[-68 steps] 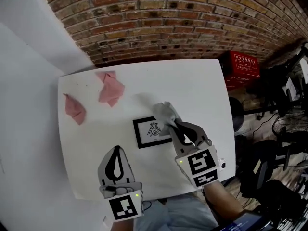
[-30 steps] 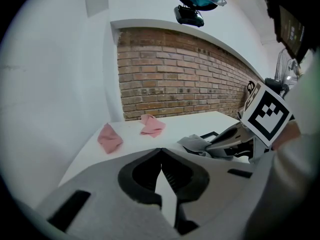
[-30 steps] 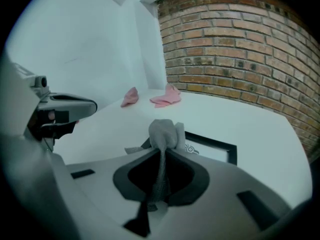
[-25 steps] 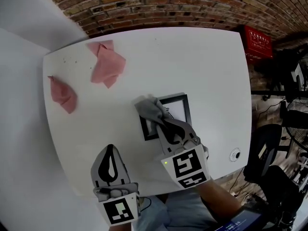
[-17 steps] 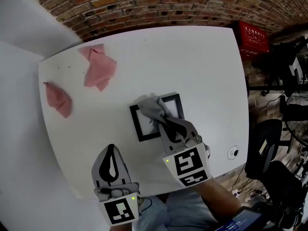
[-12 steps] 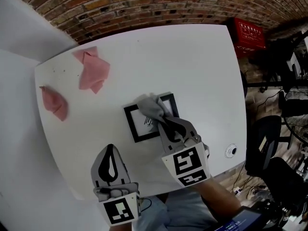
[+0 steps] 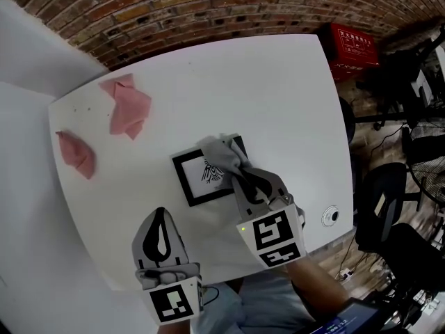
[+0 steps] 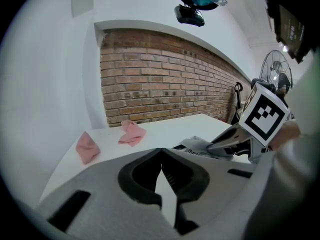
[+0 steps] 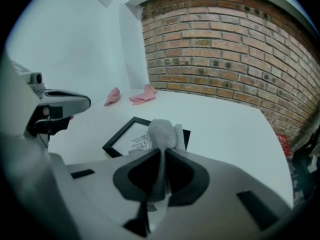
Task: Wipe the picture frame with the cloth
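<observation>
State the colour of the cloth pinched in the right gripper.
Grey. The cloth shows best in the right gripper view.

right tool (image 9: 162,153): clamped on grey cloth (image 9: 162,130) | cloth: resting on black picture frame (image 9: 121,134)

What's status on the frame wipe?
Right gripper shut on grey cloth, cloth over black picture frame right side. Left gripper shut, empty, clear of frame. Two pink cloths far off, nothing blocking.
</observation>
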Demonstrator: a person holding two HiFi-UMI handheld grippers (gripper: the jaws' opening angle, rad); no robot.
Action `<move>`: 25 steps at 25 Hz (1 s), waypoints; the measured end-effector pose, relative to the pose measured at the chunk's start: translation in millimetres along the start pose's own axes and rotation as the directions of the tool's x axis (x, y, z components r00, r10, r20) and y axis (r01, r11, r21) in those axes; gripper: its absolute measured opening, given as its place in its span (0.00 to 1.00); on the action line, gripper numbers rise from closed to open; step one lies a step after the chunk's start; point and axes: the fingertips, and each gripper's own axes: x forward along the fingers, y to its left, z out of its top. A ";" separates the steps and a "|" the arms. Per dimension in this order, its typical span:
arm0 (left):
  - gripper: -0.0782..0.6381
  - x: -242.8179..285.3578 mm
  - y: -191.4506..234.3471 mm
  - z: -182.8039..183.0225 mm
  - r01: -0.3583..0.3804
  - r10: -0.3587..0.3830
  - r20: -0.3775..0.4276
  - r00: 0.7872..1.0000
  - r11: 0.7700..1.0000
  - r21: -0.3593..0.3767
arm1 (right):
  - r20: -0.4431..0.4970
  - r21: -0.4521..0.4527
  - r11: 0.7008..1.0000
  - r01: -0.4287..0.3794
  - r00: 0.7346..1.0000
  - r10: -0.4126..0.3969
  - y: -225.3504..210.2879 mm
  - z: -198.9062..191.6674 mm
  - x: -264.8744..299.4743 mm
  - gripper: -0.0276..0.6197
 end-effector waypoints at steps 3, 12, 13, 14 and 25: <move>0.12 -1.8 -4.6 6.1 0.003 -0.003 0.019 1.000 1.000 0.007 | 0.007 -0.004 1.000 0.016 1.000 -0.016 -7.4 2.6 -9.0 0.10; 0.12 -27.0 -23.5 31.4 -0.006 0.007 0.067 0.998 1.000 -0.012 | 0.066 -0.043 0.997 0.059 0.996 -0.056 -20.6 22.7 -54.7 0.10; 0.12 -31.4 -24.2 34.6 -0.013 0.015 0.074 0.997 1.000 -0.015 | 0.076 -0.050 0.997 0.059 0.996 -0.055 -20.0 26.7 -59.6 0.10; 0.12 -36.1 -24.2 37.3 -0.023 0.024 0.081 0.996 1.000 -0.017 | 0.088 -0.059 0.997 0.057 0.995 -0.052 -18.9 31.0 -63.9 0.10; 0.12 -77.7 1.9 45.4 -0.150 0.154 0.124 0.980 0.988 -0.048 | 0.162 -0.161 0.987 -0.021 0.986 0.048 24.2 69.3 -71.5 0.10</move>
